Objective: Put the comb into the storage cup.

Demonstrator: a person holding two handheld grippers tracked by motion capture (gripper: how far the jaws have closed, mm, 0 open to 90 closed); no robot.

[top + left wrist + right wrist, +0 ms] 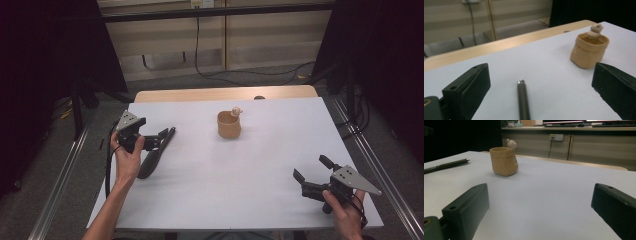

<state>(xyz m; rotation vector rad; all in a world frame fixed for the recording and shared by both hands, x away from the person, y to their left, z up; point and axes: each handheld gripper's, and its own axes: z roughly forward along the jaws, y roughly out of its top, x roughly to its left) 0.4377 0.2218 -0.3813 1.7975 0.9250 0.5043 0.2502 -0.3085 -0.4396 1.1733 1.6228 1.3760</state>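
A tan cup [229, 126] with a small pale figure [237, 111] on its rim stands upright at the middle back of the white table [240, 175]. A dark pen-like rod [152, 157] lies at the left. My left gripper [166, 138] hovers open over the rod's far end. In the left gripper view the rod [523, 100] lies between the jaws, touching neither, with the cup [589, 51] ahead to the right. My right gripper [311, 168] is open and holds nothing near the front right corner. In its view the cup [504, 161] and the rod [451, 164] lie far ahead.
A wooden tabletop edge [225, 93] shows beyond the white sheet. Metal rails [372, 170] run along both sides of the table. Black curtains [380, 45] hang at the left and right, and cables [250, 75] lie on the floor behind.
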